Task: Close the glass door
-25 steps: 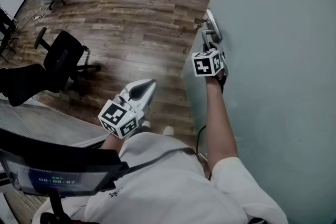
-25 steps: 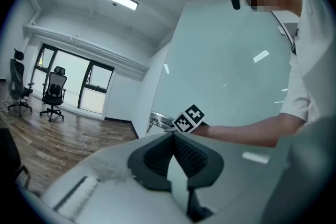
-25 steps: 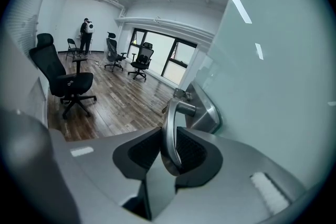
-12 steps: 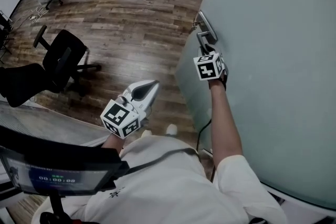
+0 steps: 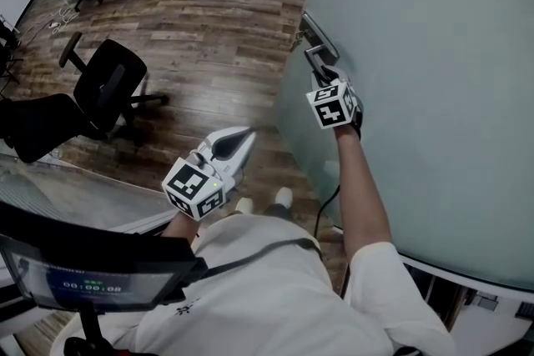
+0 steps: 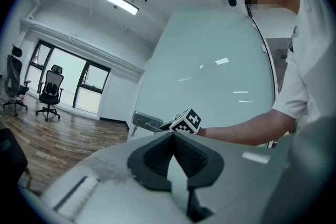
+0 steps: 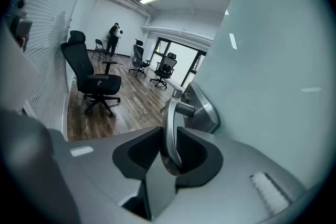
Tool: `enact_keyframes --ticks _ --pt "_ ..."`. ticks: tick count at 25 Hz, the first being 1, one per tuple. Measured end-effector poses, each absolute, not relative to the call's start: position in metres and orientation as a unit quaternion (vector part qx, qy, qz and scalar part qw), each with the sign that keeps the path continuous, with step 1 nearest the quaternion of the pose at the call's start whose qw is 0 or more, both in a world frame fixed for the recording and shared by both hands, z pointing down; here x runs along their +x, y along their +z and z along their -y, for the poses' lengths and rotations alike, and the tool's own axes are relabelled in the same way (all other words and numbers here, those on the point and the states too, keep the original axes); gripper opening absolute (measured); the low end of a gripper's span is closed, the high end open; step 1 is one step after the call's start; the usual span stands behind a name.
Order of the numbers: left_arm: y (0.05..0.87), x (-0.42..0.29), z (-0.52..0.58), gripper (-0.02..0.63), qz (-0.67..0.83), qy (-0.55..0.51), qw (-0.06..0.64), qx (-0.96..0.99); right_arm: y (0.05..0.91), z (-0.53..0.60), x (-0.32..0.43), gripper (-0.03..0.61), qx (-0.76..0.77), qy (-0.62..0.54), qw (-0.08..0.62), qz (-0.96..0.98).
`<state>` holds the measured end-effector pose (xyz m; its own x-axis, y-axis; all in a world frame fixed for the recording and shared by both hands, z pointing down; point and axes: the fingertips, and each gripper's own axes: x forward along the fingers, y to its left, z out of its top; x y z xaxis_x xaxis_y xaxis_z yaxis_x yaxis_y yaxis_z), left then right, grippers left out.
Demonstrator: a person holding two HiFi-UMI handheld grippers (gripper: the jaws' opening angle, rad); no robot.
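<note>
Item: my shirt [image 5: 275, 296], white, short-sleeved, with small dark print low on the front.
Item: a dark strap [image 5: 250, 253] across my chest.
Item: a black cable [image 5: 317, 217] beside my right arm.
Item: pale shoes [image 5: 284, 198] on my feet.
Item: a dark covering at my right hand [image 5: 355, 122]; glove or strap, I cannot tell.
Item: a black screen unit [image 5: 92, 288] at my chest, its lit digits blurred.

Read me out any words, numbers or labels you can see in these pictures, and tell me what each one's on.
"00:00:08": blurred digits, last one unsure, on the screen at the head view's lower left.
Small line above those digits: too small to read.
Shirt print: too small to read.
Left marker cube and right marker cube: square patterns only, no letters.
</note>
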<state>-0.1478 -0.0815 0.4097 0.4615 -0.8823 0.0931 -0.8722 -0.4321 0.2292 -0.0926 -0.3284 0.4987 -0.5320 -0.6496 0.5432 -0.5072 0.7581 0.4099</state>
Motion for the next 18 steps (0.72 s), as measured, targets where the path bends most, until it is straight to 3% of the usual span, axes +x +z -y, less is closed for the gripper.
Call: enact_keyframes --ticks 18 --pt "0.418 -0.137 0.038 0.006 0.509 -0.018 0.132 0.850 0.500 0.223 -0.143 0.097 0.258 -0.125 0.338 0.897"
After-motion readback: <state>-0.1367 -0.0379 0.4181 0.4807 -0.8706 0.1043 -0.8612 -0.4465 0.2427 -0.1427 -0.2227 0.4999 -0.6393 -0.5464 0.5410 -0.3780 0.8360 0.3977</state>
